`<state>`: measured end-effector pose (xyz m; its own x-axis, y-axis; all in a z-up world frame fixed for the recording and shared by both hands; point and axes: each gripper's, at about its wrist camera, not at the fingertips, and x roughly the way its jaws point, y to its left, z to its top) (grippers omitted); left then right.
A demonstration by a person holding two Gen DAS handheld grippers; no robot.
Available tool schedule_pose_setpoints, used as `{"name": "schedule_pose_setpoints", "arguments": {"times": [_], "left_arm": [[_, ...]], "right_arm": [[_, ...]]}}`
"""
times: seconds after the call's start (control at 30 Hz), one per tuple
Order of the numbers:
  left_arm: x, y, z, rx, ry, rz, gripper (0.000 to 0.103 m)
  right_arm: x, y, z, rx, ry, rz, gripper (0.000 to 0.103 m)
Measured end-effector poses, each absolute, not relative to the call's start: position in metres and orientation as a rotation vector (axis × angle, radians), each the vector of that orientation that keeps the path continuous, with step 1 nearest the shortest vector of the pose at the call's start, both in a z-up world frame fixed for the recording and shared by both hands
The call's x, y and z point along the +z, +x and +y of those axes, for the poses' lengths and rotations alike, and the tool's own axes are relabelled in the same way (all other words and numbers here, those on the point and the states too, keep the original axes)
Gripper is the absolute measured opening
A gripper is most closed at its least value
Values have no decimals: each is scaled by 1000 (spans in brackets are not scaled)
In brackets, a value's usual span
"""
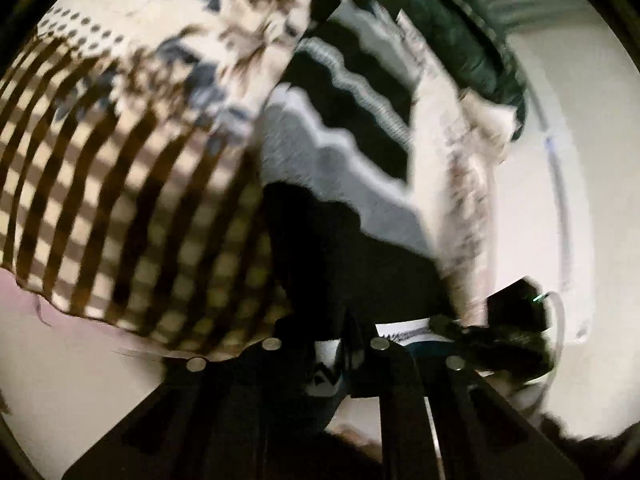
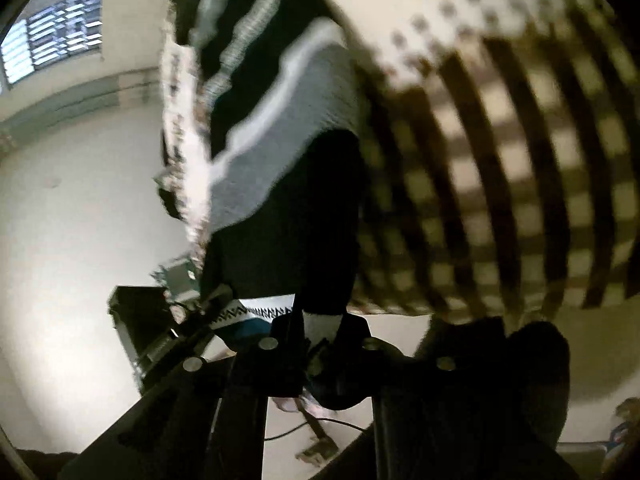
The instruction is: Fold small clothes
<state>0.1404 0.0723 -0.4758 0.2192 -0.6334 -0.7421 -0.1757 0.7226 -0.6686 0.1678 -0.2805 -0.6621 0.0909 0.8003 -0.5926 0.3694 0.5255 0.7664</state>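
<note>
A small knit garment (image 1: 352,148) with black, grey and white zigzag bands hangs stretched between my two grippers. It also shows in the right wrist view (image 2: 276,120). My left gripper (image 1: 332,344) is shut on its white patterned hem. My right gripper (image 2: 320,332) is shut on the same hem, and it appears in the left wrist view (image 1: 508,332) at the lower right. The left gripper appears in the right wrist view (image 2: 168,320) at the lower left. Both views are motion-blurred.
A patchwork bedspread (image 1: 120,160) with brown checks, dots and flowers lies behind the garment, also in the right wrist view (image 2: 500,160). A dark green cloth (image 1: 460,28) lies at the top. A window (image 2: 52,40) and pale wall (image 2: 80,200) are at left.
</note>
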Motion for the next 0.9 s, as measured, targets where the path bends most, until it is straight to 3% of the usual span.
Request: {"name": "schedule_pose_setpoints", "arguments": {"times": [0.13, 0.33, 0.57, 0.63, 0.67, 0.7, 0.73, 0.77, 0.8, 0.9], "left_arm": [[-433, 175, 78, -413, -865, 1240, 9], [-397, 293, 81, -477, -909, 1092, 9], [-433, 466, 90, -475, -939, 1065, 10], [-453, 515, 93, -470, -963, 1086, 13], [-463, 534, 95, -454, -975, 1102, 22], [-472, 547, 98, -433, -988, 1118, 39], [-480, 557, 107, -395, -1001, 1126, 47], [-483, 559, 114, -393, -1029, 1106, 51], [-485, 559, 123, -394, -1048, 1080, 52], [-488, 554, 133, -358, -963, 1087, 53]], "right_arm": [[-604, 199, -292, 457, 1060, 1401, 10], [-542, 298, -301, 460, 1003, 1268, 10], [-543, 490, -317, 344, 1003, 1163, 10], [-551, 544, -317, 335, 1004, 1140, 10], [-560, 574, -319, 305, 1005, 1144, 11], [-569, 593, -319, 288, 1013, 1149, 14], [-581, 614, -324, 267, 1047, 1165, 17], [-590, 627, -330, 250, 1082, 1180, 31], [-594, 633, -334, 238, 1108, 1170, 49], [-594, 632, -345, 221, 1084, 1121, 57]]}}
